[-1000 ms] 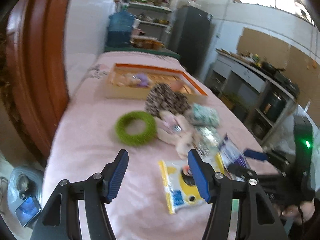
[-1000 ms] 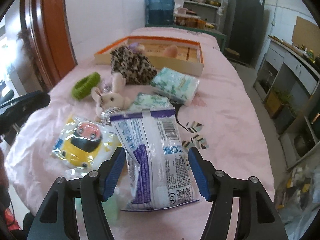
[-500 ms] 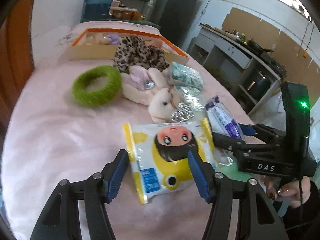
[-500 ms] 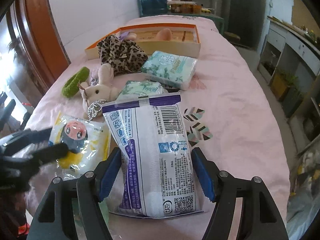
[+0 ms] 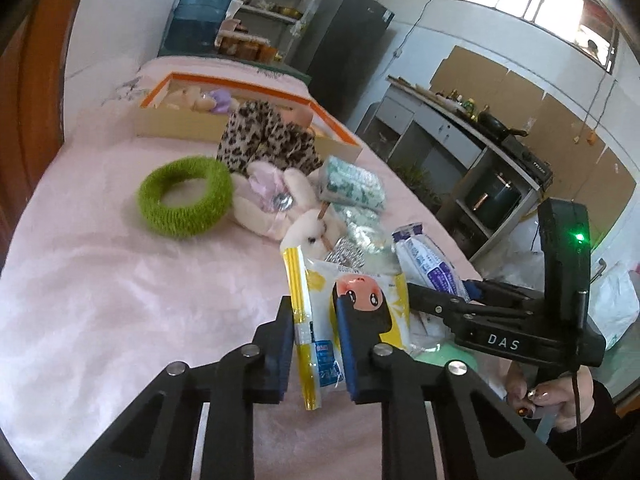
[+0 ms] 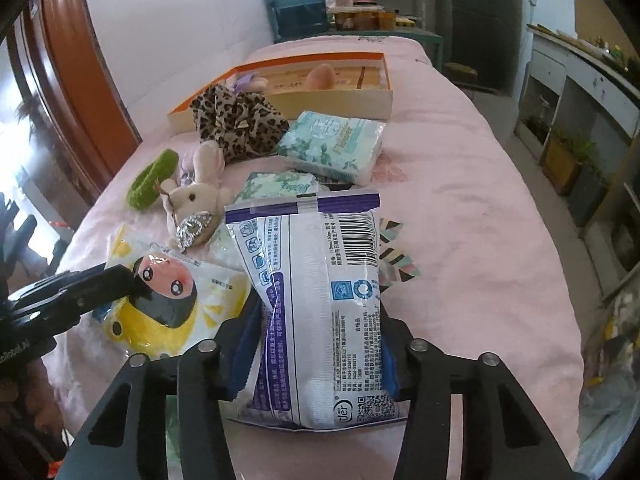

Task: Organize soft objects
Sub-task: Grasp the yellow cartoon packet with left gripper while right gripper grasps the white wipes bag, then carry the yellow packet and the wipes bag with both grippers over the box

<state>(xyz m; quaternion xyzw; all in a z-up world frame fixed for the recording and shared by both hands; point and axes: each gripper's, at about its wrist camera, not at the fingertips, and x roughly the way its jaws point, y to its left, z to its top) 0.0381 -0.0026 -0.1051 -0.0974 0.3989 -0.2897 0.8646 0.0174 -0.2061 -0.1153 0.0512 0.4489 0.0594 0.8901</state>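
My left gripper (image 5: 316, 338) is closing on a yellow cartoon-printed soft pack (image 5: 386, 300); its pads press the pack's left part, which stands crumpled up off the pink sheet. The same pack (image 6: 160, 312) shows in the right wrist view with a left finger (image 6: 100, 284) on it. My right gripper (image 6: 316, 354) is closing on a white and purple wipes pack (image 6: 320, 280), squeezed between both pads. Behind them lie a bunny plush (image 5: 280, 204), a green fuzzy ring (image 5: 186, 196), a leopard-print cloth (image 5: 264, 140) and green-patterned tissue packs (image 6: 332, 144).
An open cardboard box (image 6: 332, 98) with an orange rim holds a few soft toys at the far end of the bed. A brown wooden headboard (image 6: 80, 80) runs along the left. The bed's right edge drops to the floor beside grey cabinets (image 6: 580, 92).
Both grippers went from wide open to closed on their packs. The left one dropped toward the yellow pack and pinched it upright. The right one squeezed the wipes pack.
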